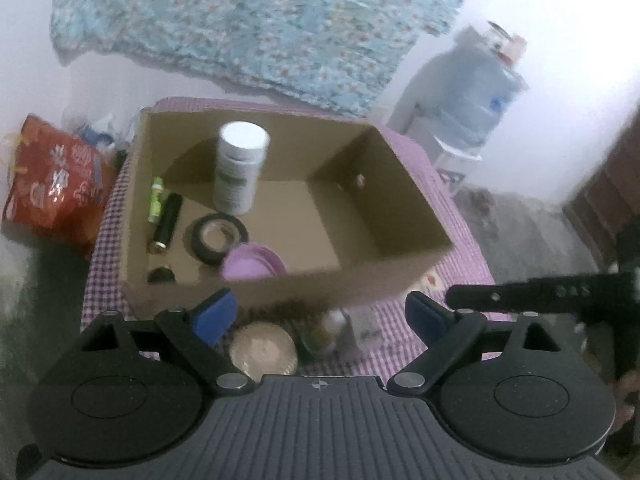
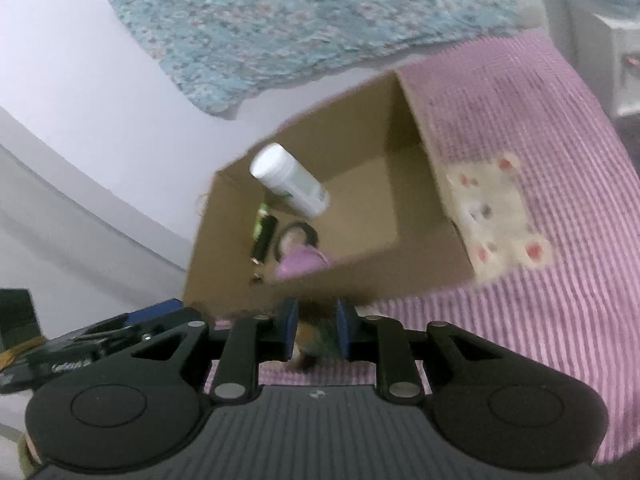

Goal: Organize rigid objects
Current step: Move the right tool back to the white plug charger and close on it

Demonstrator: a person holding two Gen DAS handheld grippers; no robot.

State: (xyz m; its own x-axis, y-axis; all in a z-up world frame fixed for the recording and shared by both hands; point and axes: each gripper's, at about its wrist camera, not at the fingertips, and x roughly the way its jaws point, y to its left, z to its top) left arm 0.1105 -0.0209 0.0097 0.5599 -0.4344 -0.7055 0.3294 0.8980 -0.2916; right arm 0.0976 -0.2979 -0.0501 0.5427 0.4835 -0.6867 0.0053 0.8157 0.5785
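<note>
My right gripper [image 2: 316, 332] pinches a small blurred object, seemingly a little bottle [image 2: 314, 340], just short of the cardboard box [image 2: 424, 276]. My left gripper [image 1: 320, 312] stands spread and empty above a round lid [image 1: 262, 350] on the checked cloth [image 1: 456, 272]. I'd carry the bottle over the near wall, lower it into the bare right half, clear of the white bottle [image 1: 240, 168] and tape roll [image 1: 219, 237].

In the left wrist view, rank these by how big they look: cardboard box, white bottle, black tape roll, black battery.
1. cardboard box
2. white bottle
3. black tape roll and black battery: too alike in apparent size to rank; the roll is wider, the battery longer.
</note>
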